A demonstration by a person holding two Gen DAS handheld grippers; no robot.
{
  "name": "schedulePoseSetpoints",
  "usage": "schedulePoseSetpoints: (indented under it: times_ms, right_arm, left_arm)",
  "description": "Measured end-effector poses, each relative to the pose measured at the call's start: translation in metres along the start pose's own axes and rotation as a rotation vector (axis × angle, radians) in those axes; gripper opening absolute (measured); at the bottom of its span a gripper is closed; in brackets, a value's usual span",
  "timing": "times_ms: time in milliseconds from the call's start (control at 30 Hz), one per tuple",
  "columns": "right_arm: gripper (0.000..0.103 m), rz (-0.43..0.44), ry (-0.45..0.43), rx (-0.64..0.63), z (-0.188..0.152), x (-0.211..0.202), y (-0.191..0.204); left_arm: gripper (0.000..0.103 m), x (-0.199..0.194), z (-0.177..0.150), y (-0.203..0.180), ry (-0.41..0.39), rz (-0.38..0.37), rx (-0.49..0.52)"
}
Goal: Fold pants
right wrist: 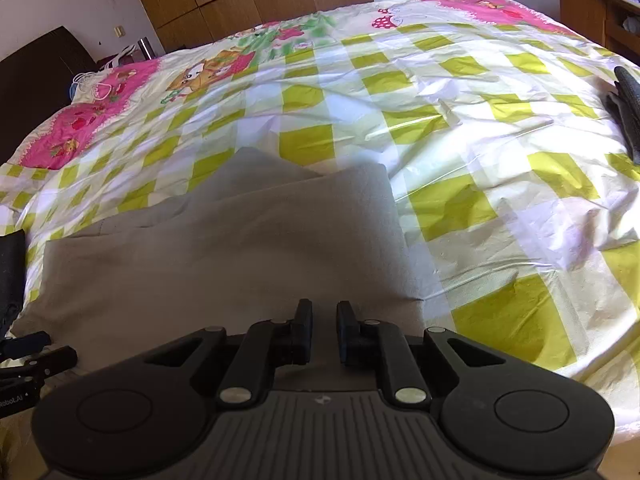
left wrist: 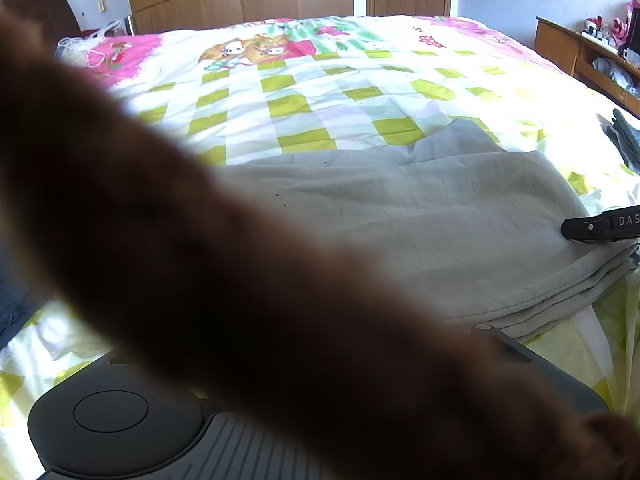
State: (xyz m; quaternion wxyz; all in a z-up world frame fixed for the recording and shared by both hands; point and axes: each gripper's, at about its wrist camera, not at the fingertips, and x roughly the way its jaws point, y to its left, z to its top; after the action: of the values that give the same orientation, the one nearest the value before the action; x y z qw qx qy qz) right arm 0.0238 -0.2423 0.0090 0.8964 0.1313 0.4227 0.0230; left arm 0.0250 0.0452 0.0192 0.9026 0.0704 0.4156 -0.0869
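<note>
Grey pants [left wrist: 420,220] lie folded into a flat stack on the bed, their layered edges at the right in the left wrist view. A blurred brown shape [left wrist: 240,280], close to the lens, crosses that view and hides my left gripper's fingers; only the gripper's body [left wrist: 120,420] shows. In the right wrist view my right gripper [right wrist: 325,320] hovers low over the near edge of the pants [right wrist: 224,248], its fingers a narrow gap apart with nothing between them. One right fingertip [left wrist: 592,227] appears at the pants' right edge. Dark parts of the left gripper [right wrist: 36,360] sit by the pants' left end.
The bedspread [right wrist: 480,152] is white with green checks and pink cartoon borders. A dark glove-like item [right wrist: 628,112] lies at the bed's right side. A wooden shelf [left wrist: 580,52] stands on the right, wardrobes behind, a dark headboard [right wrist: 36,64] and white cords [left wrist: 88,46] on the left.
</note>
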Motion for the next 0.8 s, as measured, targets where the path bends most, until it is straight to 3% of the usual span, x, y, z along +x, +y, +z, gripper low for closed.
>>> schedulePoseSetpoints:
  times_ms: [167,233,400,800]
  right_arm:
    - [0.029,0.069,-0.119,-0.072,-0.005,-0.027,0.02]
    - [0.029,0.098,-0.113,-0.083,-0.008,-0.024,0.026]
    - [0.03,0.062,-0.019,-0.066,-0.02,0.004,0.022]
    - [0.033,0.052,-0.019,-0.08,-0.022,0.006,0.024]
  left_arm:
    - [0.056,-0.005,0.005,-0.011,-0.036,0.025,-0.005]
    - [0.056,-0.005,0.006,-0.017,-0.048,0.034,0.001]
    - [0.057,0.008,0.003,-0.026,-0.021,0.048,0.001]
    - [0.061,0.018,-0.004,-0.025,-0.004,0.067,-0.03]
